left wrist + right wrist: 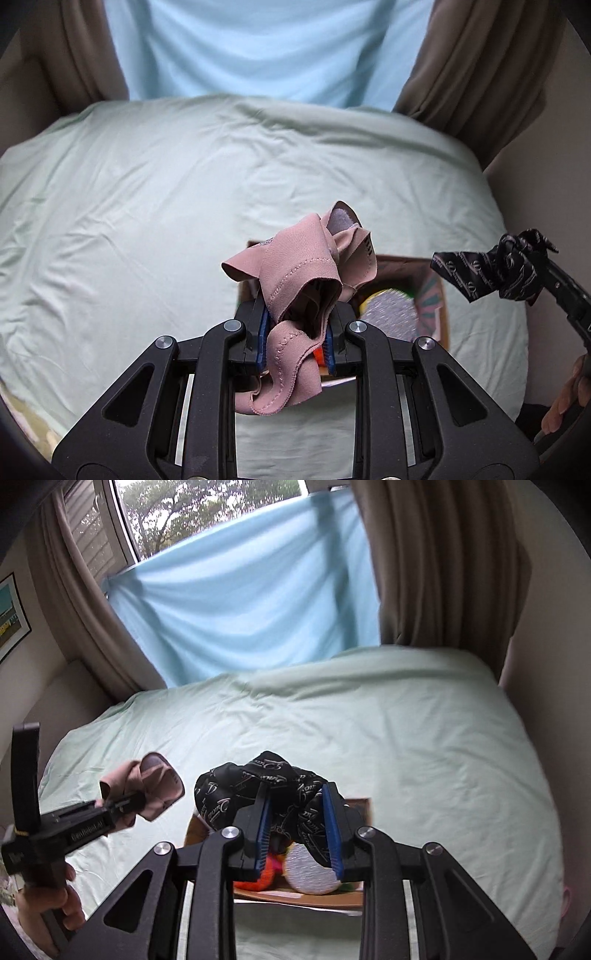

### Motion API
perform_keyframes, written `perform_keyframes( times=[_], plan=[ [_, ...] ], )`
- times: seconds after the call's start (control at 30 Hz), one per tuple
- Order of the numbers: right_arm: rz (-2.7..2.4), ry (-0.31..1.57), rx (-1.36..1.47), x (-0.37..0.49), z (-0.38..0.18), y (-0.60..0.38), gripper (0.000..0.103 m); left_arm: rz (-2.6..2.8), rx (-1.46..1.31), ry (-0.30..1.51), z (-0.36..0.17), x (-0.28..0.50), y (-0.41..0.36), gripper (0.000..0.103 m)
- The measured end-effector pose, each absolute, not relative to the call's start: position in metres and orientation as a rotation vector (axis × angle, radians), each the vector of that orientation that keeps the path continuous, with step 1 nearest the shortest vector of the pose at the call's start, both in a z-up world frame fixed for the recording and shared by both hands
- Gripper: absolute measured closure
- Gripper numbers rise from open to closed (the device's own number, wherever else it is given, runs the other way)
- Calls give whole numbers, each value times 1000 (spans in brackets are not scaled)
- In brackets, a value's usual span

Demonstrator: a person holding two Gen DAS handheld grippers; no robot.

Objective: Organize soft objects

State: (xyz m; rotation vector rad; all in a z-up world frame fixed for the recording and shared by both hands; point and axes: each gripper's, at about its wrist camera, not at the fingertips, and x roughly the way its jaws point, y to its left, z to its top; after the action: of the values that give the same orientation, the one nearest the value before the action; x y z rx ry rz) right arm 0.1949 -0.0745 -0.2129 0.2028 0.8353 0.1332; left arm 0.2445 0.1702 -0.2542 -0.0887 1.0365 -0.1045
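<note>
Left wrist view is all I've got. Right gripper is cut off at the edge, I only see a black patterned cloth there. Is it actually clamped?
Observer: Yes. In the right wrist view the right gripper is shut on the black patterned cloth, which bunches up above its blue pads.
Operator: What's under that gripper?
Observer: The cardboard box on the bed; a silver round item and something orange lie inside.
Operator: My pink cloth hides the left gripper. Held?
Observer: From the right wrist, the pink cloth sticks out of the left gripper, off the bed, left of the box.
</note>
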Motion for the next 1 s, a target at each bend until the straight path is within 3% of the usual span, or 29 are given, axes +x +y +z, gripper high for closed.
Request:
perform_keyframes(
  times=[0.3, 0.73, 0.77, 0.83, 0.87, 0.9, 0.93, 0.97, 1.0],
  plan=[
    [125, 970, 229, 228, -281, -48, 78, -83, -132, 1158, -336, 260, 187, 84],
    [79, 1086, 226, 265, -337, -59, 78, -80, -55, 1201, -370, 282, 151, 82],
    [69, 1097, 229, 269, -340, -61, 78, -72, -48, 1201, -370, 281, 151, 78],
    [51, 1109, 233, 274, -344, -64, 74, -83, -58, 1199, -371, 281, 150, 51],
    [44, 1125, 242, 278, -347, -66, 73, -93, -63, 1198, -371, 280, 150, 15],
    [47, 1137, 253, 280, -349, -67, 65, -92, -56, 1189, -370, 278, 150, 1],
    [50, 1153, 265, 284, -352, -69, 48, -95, -48, 1176, -368, 276, 150, 0],
    [45, 1162, 265, 285, -354, -69, 38, -102, -35, 1175, -368, 275, 149, 0],
    [33, 1169, 259, 286, -356, -71, 15, -106, -18, 1178, -368, 274, 147, 0]
  ],
)
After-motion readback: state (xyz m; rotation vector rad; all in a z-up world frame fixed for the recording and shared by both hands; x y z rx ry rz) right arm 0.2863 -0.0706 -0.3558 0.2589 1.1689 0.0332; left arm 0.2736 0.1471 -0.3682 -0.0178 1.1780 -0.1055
